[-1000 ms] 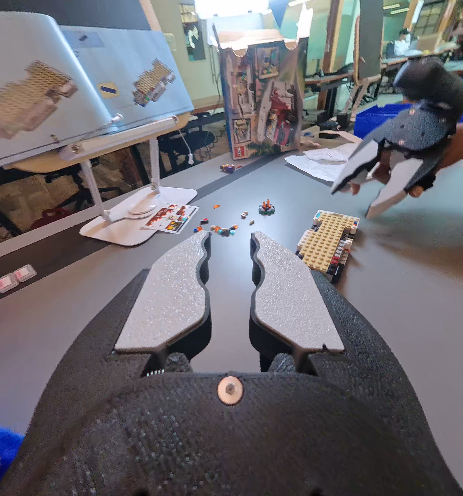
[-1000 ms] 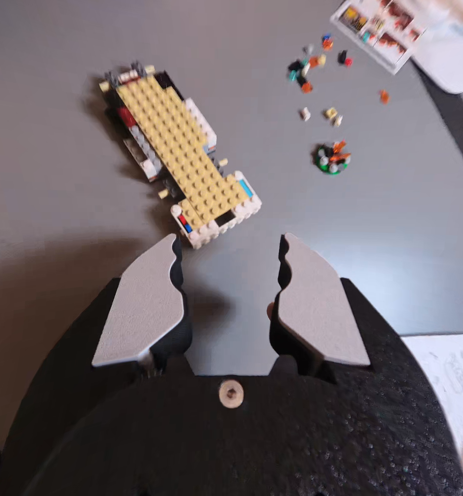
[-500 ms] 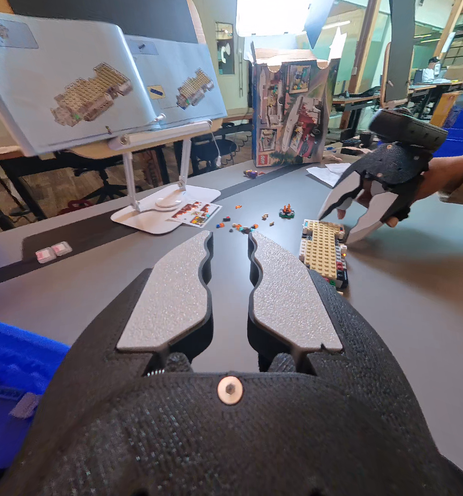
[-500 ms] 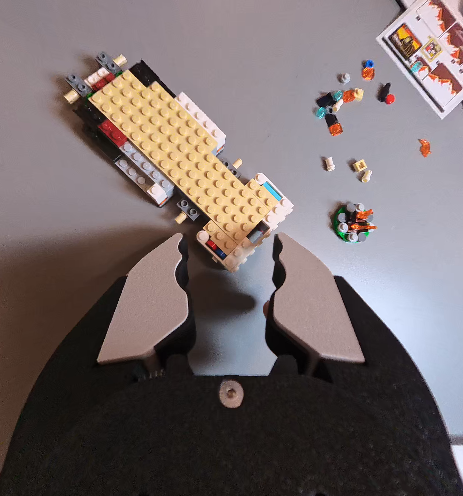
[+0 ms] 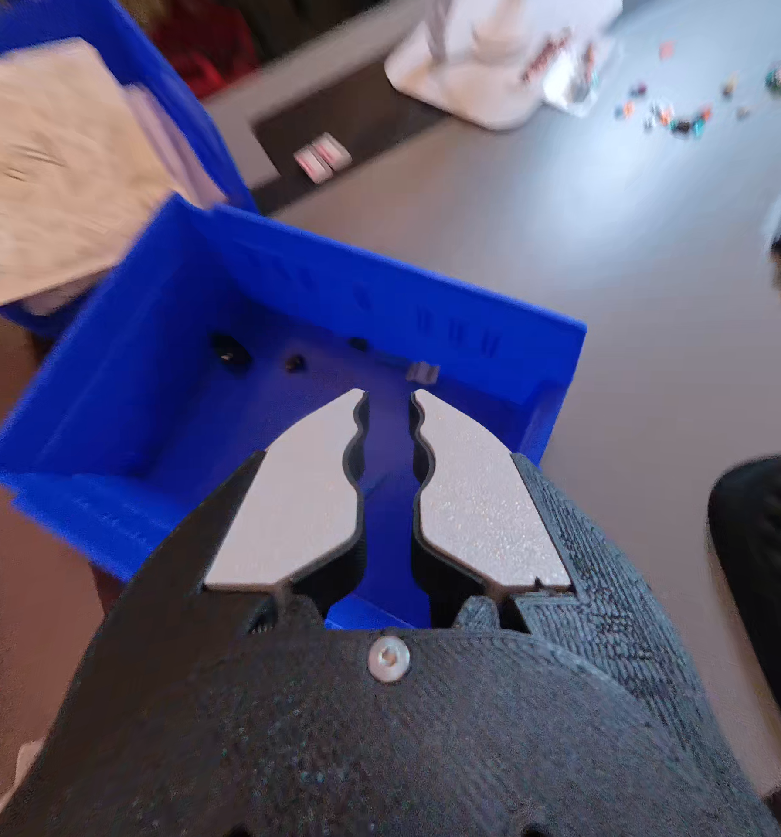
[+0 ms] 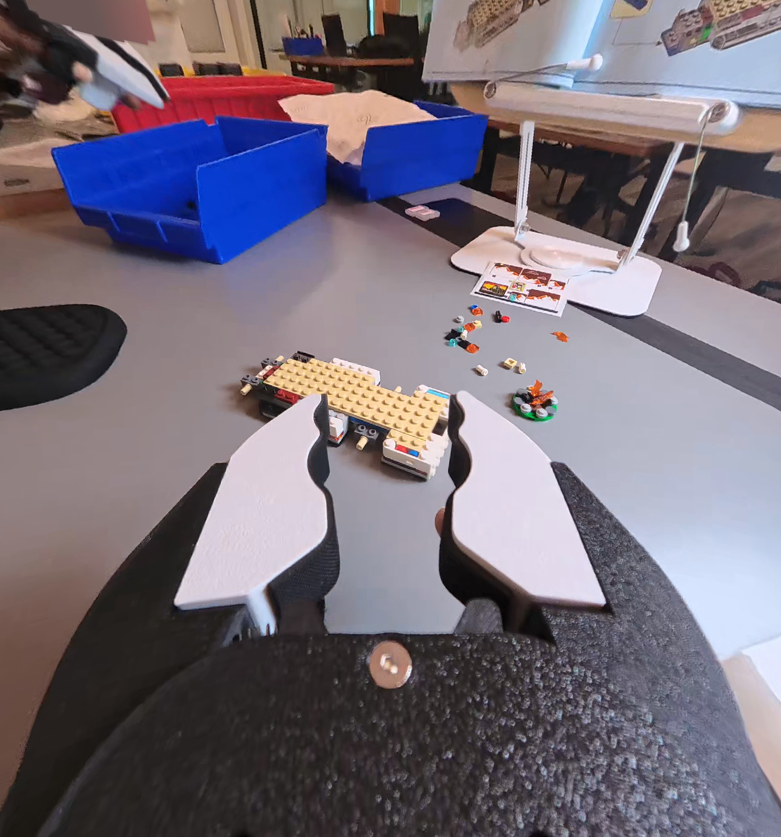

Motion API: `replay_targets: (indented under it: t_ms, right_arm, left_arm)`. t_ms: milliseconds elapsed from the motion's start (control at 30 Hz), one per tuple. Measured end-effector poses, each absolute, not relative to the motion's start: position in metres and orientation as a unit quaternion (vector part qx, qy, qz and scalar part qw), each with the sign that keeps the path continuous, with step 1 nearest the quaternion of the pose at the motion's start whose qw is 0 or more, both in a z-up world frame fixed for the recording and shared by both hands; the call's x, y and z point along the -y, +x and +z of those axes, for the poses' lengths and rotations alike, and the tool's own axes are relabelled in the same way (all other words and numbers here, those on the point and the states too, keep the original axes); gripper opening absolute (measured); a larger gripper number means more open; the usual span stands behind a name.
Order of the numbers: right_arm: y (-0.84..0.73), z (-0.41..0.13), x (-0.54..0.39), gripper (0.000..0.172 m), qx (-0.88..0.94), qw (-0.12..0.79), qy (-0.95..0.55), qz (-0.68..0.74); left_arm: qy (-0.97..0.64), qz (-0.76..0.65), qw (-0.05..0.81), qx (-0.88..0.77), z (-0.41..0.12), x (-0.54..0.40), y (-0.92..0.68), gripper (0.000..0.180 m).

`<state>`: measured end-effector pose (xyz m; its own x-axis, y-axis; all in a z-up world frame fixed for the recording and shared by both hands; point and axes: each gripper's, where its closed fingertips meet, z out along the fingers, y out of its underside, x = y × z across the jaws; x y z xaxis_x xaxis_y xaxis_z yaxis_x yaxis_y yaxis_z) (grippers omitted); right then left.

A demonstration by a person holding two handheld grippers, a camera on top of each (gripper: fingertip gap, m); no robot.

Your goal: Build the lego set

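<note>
1. Over the near blue bin (image 5: 425,281), the left gripper (image 5: 388,398) hangs with its nose tipped down into the open top; its two pale fingers (image 5: 307,489) stand a narrow slit apart with nothing between them, only blue floor showing through the gap.
2. On that bin's floor, just past the fingertips, sits a small grey piece (image 5: 422,372), and off to the left two dark bits (image 5: 230,353) lie near the back wall. None of them touches the fingers.
3. Behind it, a second blue bin (image 6: 407,154) carries crumpled white paper (image 6: 357,117), and a red bin (image 6: 225,97) stands further back.
4. Out on the grey table (image 6: 289,294), the right gripper (image 6: 386,403) is low and level, jaws spread wide and holding nothing.
5. The brick model (image 6: 357,394), tan studded plate on top with white, black and red blocks beneath, lies on the table between and just beyond the right fingertips. Whether the right fingertip touches its white end I can't tell.
6. To the right of the model: a small green round base with orange flame pieces (image 6: 535,403), a scatter of loose tiny bricks (image 6: 465,335), a sticker sheet (image 6: 520,290), and the white foot of a book stand (image 6: 606,276) holding an open instruction booklet (image 6: 651,40).
</note>
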<state>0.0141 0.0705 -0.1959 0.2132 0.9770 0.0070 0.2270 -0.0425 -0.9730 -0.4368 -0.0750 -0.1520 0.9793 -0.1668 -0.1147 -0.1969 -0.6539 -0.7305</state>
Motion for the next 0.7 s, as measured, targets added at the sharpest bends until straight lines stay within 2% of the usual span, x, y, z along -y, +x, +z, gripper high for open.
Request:
replay_targets:
  t_ms: [133,267,333,400,500,600,700]
  right_arm:
    - [0.007,-0.202,-0.074,0.049,0.493,0.477,-0.611,0.395]
    - [0.006,-0.202,-0.076,0.049,0.501,0.481,-0.612,0.378]
    - [0.006,-0.2,-0.075,0.048,0.504,0.485,-0.611,0.371]
    - [0.007,-0.199,-0.075,0.047,0.505,0.488,-0.609,0.368]
    - [0.006,-0.197,-0.075,0.046,0.505,0.491,-0.606,0.37]
    - [0.007,-0.19,-0.071,0.046,0.51,0.5,-0.595,0.369]
    - [0.007,-0.179,-0.066,0.045,0.517,0.516,-0.578,0.364]
  left_arm:
    - [-0.943,-0.054,0.286,-0.164,-0.207,0.054,-0.419,0.024]
    - [-0.952,-0.044,0.225,-0.201,-0.254,0.033,-0.409,0.033]
    - [-0.955,-0.019,0.199,-0.218,-0.271,0.028,-0.411,0.033]
    - [-0.954,0.005,0.192,-0.231,-0.281,0.024,-0.413,0.022]
    - [-0.952,0.05,0.188,-0.238,-0.277,0.025,-0.425,0.021]
    - [-0.942,0.069,0.253,-0.208,-0.234,0.032,-0.43,0.02]
    - [-0.899,0.026,0.39,-0.196,-0.159,0.041,-0.392,0.02]
